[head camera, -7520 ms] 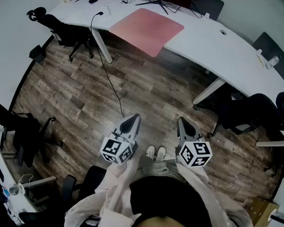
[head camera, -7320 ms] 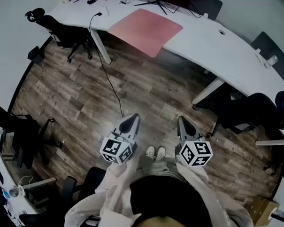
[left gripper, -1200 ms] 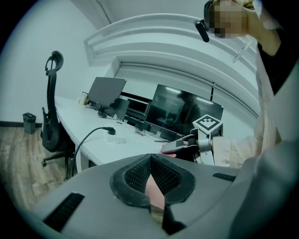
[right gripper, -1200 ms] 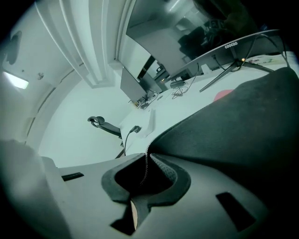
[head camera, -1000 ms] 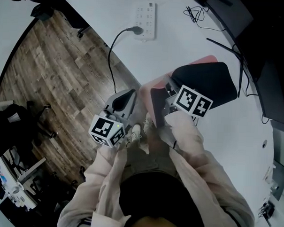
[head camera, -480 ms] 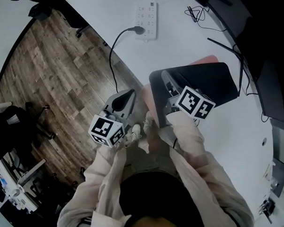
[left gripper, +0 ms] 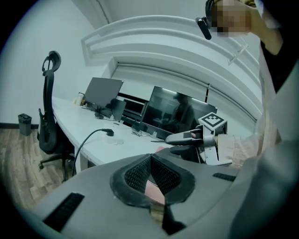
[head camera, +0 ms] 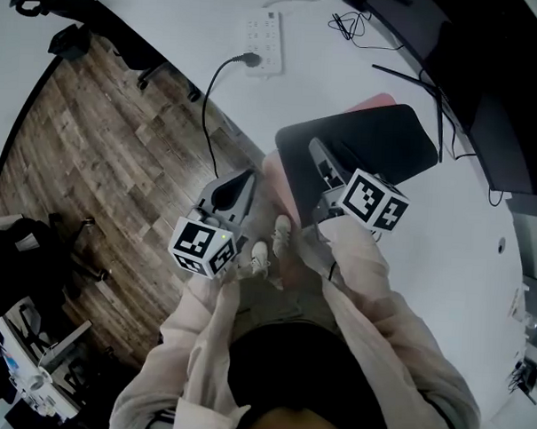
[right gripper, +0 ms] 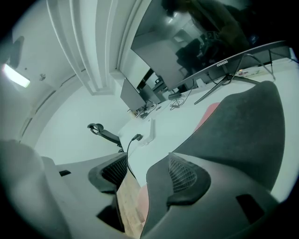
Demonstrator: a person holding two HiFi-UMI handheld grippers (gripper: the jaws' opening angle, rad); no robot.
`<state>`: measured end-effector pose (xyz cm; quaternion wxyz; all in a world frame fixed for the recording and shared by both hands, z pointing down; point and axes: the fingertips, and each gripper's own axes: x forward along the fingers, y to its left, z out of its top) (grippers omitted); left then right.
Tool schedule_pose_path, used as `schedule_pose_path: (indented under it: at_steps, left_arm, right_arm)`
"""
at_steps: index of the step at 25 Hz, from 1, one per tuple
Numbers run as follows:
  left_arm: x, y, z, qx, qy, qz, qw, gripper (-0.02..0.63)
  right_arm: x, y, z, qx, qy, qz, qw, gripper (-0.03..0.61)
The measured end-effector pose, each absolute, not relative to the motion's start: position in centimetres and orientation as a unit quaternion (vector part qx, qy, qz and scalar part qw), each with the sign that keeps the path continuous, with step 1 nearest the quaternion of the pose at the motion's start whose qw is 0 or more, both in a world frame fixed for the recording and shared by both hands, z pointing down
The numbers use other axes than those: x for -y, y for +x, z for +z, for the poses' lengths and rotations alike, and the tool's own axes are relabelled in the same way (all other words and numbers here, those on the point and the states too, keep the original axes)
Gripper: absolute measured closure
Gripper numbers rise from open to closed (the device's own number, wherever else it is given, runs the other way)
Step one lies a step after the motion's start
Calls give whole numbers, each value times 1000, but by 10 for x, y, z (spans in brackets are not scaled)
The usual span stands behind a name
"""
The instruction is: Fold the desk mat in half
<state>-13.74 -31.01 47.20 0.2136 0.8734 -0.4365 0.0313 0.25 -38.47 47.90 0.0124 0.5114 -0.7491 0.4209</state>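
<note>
The desk mat (head camera: 369,142) lies on the white desk (head camera: 444,261), folded over with its dark underside up. A pink strip (head camera: 367,102) of the lower half shows at the far edge and at the near left corner. My right gripper (head camera: 317,151) hovers over the mat's left part, open, with nothing between its jaws. In the right gripper view the dark mat (right gripper: 243,126) spreads to the right of the open gripper (right gripper: 145,170). My left gripper (head camera: 242,180) hangs by the desk's near edge, left of the mat, shut and empty (left gripper: 149,161).
A white power strip (head camera: 263,29) with a black cable (head camera: 207,91) lies on the desk beyond the mat. A monitor (head camera: 488,76) and loose wires (head camera: 348,24) sit at the far right. Wooden floor (head camera: 103,131) and office chairs (head camera: 17,269) are to the left.
The right gripper carried the mat's lifted edge over onto the other half, then opened and let it go. The mat now lies flat, dark side up. The left gripper stayed put.
</note>
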Motion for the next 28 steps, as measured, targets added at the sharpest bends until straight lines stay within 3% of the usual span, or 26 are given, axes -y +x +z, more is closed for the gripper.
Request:
schedule_pose_path:
  at_steps: [11,16,19,21,28]
  left_arm:
    - [249,-130,436,402,896,31,183,588]
    - [224,-125,422,387,907,35,164,588]
    - [210,-122,414,380,912,37,153,588]
    - [202,-120,408,375,915,38,147,588]
    - [179,-115,405,363,920,46,141,588]
  right_arm:
    - [303,21,434,751,539,381,-21,318]
    - [261,34,423,753,553,356,-34,387]
    - [238,40,412,753,555,349,-54,466]
    - [225,45,404,752,561,341,-66,556]
    - [183,49,382,793,558,240,-45,563]
